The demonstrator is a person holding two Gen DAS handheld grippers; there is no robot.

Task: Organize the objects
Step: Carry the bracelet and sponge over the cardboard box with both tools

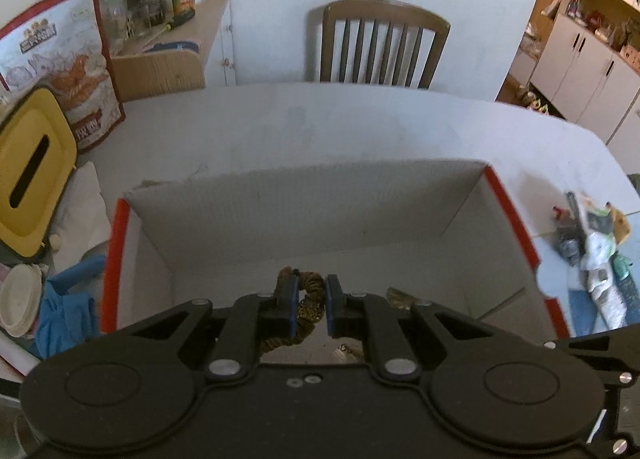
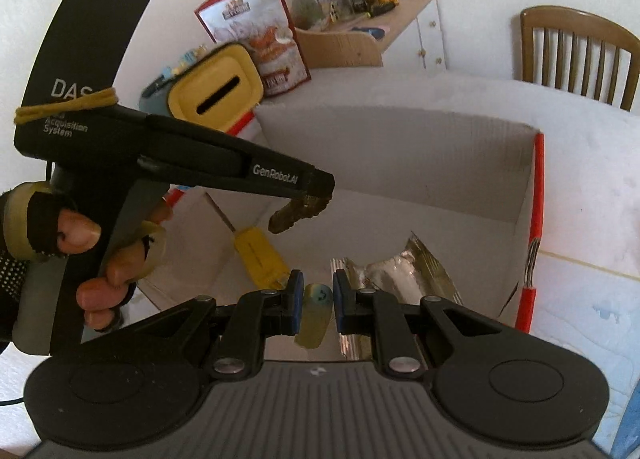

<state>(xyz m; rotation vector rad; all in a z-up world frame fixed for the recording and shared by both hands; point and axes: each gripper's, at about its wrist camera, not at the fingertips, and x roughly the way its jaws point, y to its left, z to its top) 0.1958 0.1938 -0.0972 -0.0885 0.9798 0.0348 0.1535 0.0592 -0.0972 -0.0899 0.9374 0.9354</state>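
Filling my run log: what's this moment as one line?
left gripper: shut on braided band, over box | right gripper: holding small yellowish item | box: yellow item, foil wrapper

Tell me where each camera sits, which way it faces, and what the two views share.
Left wrist: on the left gripper, looking down into the cardboard box, toward the chair; fingers hold a braided cord.
Right wrist: on the right gripper, facing the box from its right; it shows the left gripper and the hand holding it.
Shared: box, chair, yellow tissue holder.
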